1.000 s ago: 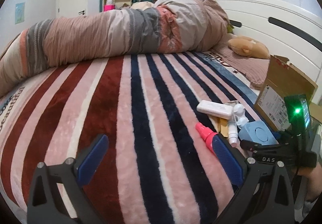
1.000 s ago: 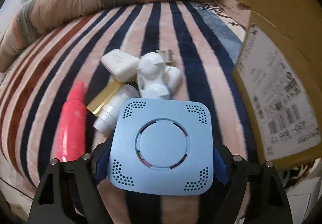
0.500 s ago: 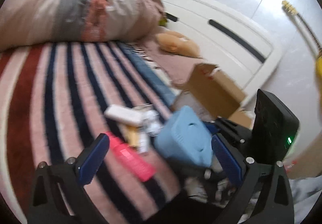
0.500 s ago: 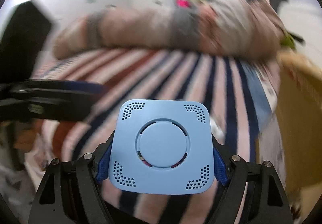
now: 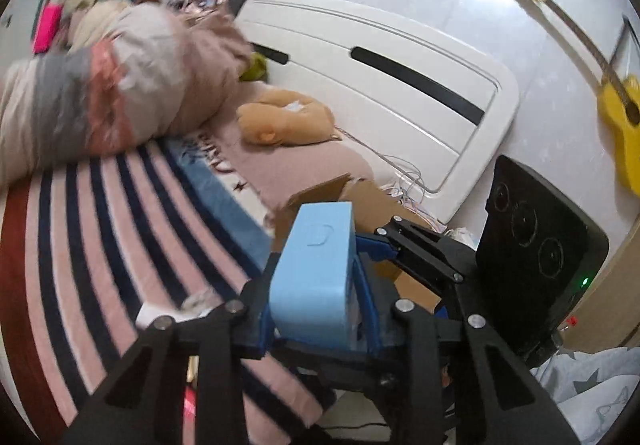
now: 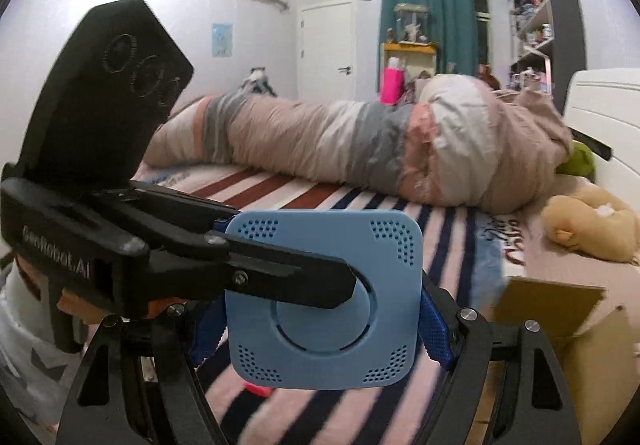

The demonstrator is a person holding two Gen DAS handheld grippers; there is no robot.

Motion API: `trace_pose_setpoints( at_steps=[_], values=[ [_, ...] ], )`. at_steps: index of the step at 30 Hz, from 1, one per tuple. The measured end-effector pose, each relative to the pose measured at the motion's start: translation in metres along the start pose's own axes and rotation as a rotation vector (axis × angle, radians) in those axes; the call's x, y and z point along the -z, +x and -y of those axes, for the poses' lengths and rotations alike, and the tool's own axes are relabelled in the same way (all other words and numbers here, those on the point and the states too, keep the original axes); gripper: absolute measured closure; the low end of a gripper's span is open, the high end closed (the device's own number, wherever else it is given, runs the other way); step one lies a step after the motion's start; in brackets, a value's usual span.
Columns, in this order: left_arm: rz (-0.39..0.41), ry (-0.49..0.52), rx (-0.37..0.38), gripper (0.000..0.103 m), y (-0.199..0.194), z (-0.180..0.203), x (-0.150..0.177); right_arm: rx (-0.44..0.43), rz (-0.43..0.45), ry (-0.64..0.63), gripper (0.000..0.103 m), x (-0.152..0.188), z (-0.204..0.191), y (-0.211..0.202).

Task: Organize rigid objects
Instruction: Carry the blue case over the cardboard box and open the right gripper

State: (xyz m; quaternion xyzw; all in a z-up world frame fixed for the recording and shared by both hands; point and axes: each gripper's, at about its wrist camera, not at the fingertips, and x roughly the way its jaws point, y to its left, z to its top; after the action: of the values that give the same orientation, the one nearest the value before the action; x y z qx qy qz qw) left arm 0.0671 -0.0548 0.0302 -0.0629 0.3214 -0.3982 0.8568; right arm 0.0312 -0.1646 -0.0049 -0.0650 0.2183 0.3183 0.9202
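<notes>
A: Hand-held gripper on the right (image 6: pixel 320 329) is clamping the blue box (image 6: pixel 324 301) by its two side edges, flat face toward its camera. The left hand-held gripper (image 5: pixel 316 309) has just been closing and is now pinching the box across its thin sides.

B: So the box is hanging in the air between both, above the bed (image 5: pixel 100 229)?

A: Yes. It is hard, smooth plastic, square with rounded corners and small hole patterns. The cardboard box (image 5: pixel 360 201) is lying just behind it, open; the striped blanket is looking soft.
</notes>
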Motion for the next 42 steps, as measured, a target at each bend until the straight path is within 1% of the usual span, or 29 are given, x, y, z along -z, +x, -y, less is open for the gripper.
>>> trace_pose_setpoints(
  at_steps=[4,6,8,11,14,16,18,21,22,23,25,27,29,31,32,34,37,42],
  values=[
    [-0.037,0.073,0.006,0.072,0.038,0.039,-0.028,0.022,0.024,0.091,0.026,0.000,0.054,-0.033],
    [-0.076,0.102,0.024,0.072,0.065,0.055,-0.039,0.041,0.024,0.131,0.026,0.003,0.076,-0.047],
    [-0.123,0.118,0.041,0.072,0.091,0.064,-0.045,0.066,-0.007,0.173,0.026,0.009,0.102,-0.056],
    [-0.199,0.122,0.064,0.072,0.131,0.070,-0.044,0.091,-0.070,0.225,0.026,0.027,0.132,-0.059],
    [-0.271,0.117,0.078,0.072,0.161,0.068,-0.039,0.103,-0.137,0.251,0.026,0.042,0.153,-0.054],
    [-0.305,0.119,0.071,0.072,0.170,0.069,-0.035,0.092,-0.172,0.259,0.026,0.052,0.163,-0.048],
    [-0.341,0.136,0.050,0.071,0.178,0.069,-0.033,0.079,-0.201,0.255,0.026,0.057,0.166,-0.041],
    [-0.369,0.160,0.018,0.069,0.185,0.073,-0.028,0.082,-0.247,0.250,0.025,0.064,0.169,-0.033],
    [-0.374,0.164,-0.002,0.065,0.187,0.073,-0.028,0.088,-0.257,0.254,0.025,0.067,0.170,-0.031],
    [-0.371,0.167,-0.033,0.058,0.187,0.073,-0.028,0.094,-0.263,0.262,0.025,0.068,0.171,-0.030],
    [-0.362,0.159,-0.059,0.048,0.187,0.069,-0.028,0.105,-0.271,0.274,0.024,0.070,0.176,-0.026],
    [-0.350,0.140,-0.056,0.044,0.184,0.064,-0.030,0.111,-0.271,0.278,0.014,0.071,0.176,-0.028],
    [-0.326,0.135,-0.075,0.035,0.175,0.062,-0.034,0.120,-0.259,0.275,0.011,0.071,0.173,-0.033],
    [-0.303,0.130,-0.087,0.034,0.167,0.061,-0.037,0.130,-0.250,0.260,0.010,0.069,0.166,-0.039],
    [-0.291,0.126,-0.089,0.033,0.161,0.059,-0.038,0.137,-0.242,0.249,0.008,0.067,0.163,-0.041],
    [-0.252,0.113,-0.109,0.030,0.145,0.055,-0.041,0.154,-0.213,0.224,0.007,0.061,0.156,-0.045],
    [-0.198,0.091,-0.182,0.029,0.117,0.046,-0.042,0.183,-0.171,0.184,0.007,0.050,0.143,-0.049],
    [-0.128,0.056,-0.306,0.029,0.062,0.013,-0.035,0.187,-0.113,0.149,0.007,0.026,0.115,-0.050]
  ],
)
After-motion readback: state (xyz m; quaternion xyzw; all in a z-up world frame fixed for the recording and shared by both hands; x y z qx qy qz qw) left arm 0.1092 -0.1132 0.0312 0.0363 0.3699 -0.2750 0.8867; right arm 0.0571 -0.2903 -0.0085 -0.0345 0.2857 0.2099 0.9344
